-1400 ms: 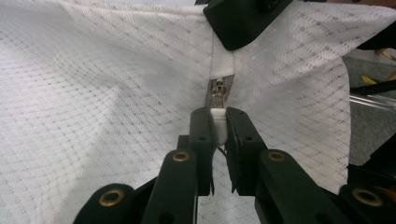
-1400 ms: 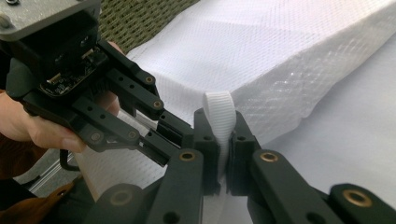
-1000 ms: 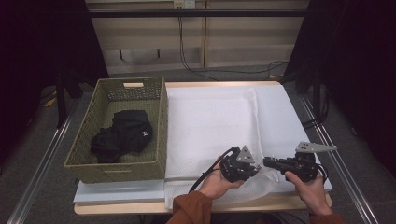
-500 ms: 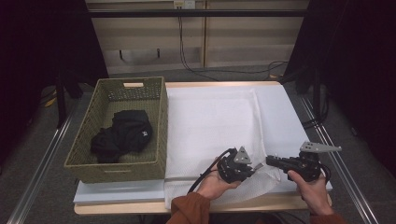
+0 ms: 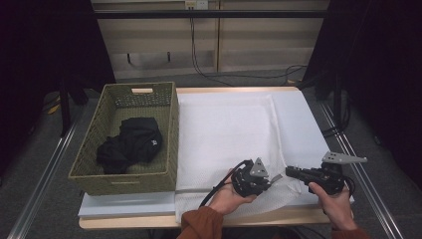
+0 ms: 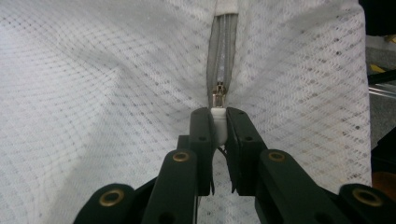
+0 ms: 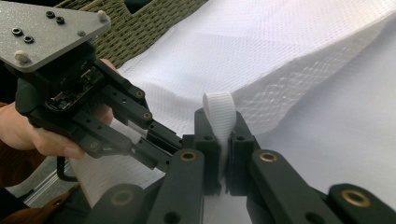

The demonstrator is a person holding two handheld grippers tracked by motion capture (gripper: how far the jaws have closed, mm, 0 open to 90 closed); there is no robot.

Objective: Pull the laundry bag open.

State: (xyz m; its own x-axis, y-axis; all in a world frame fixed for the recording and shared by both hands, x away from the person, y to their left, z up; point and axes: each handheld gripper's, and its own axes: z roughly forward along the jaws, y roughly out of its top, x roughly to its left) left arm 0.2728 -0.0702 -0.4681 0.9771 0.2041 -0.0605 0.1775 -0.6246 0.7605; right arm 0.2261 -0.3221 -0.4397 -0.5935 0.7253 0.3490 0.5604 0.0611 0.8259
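Observation:
A white mesh bag [image 5: 229,129] lies flat on the table, its zipper [image 6: 223,51] running away from my left gripper. My left gripper [image 6: 218,125] is shut on the white zipper pull tab [image 6: 218,120], just behind the metal slider [image 6: 218,94]. In the high view my left gripper [image 5: 271,178] sits at the bag's near edge, facing my right gripper [image 5: 289,171]. My right gripper [image 7: 219,137] is shut on a white fabric loop [image 7: 219,108] at the bag's end. My left gripper [image 7: 173,140] reaches in beside that loop.
An olive woven basket [image 5: 169,124] stands at the left of the table with black clothing [image 5: 130,144] inside. The table's wooden front edge [image 5: 129,222] runs just below the hands. Cables hang along the back wall.
My right gripper has shifted a little to the right and toward the front edge. My left gripper has barely moved. Both stay shut.

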